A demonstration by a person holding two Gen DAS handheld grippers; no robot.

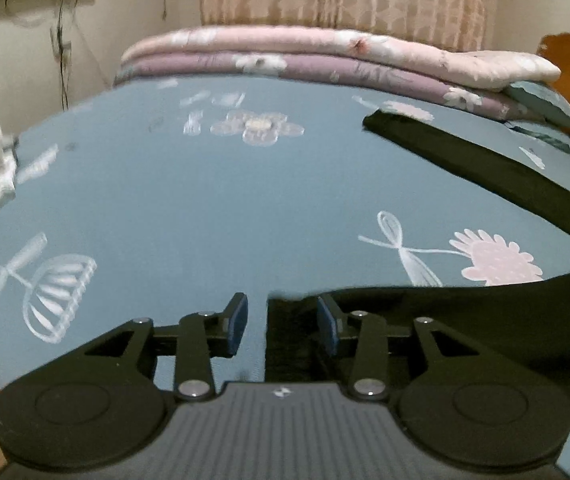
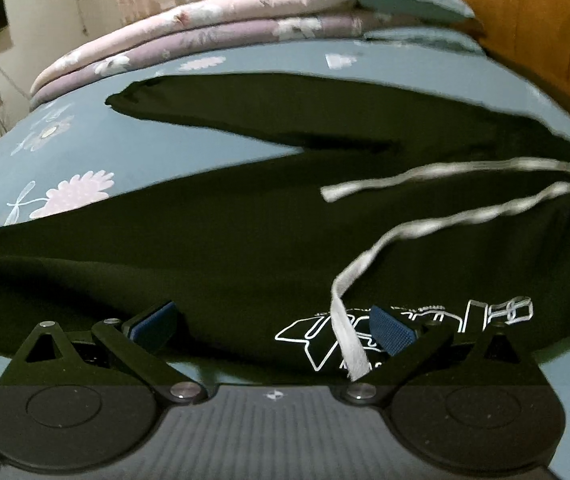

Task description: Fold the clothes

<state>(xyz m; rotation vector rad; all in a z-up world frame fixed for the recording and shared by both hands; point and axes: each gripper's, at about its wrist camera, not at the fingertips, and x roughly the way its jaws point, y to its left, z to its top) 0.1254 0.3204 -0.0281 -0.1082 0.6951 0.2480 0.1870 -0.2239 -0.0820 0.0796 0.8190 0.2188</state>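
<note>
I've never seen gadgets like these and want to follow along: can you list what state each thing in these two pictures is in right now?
Left gripper: open, at the hoodie's edge.
Right gripper: open wide, low over the hoodie.
Black hoodie: spread flat, not yet folded, sleeve stretched out.
White drawstrings: loose, lying across the hoodie.
Quilts: folded, stacked at the far end.
Blue bedsheet: spread smooth.
</note>
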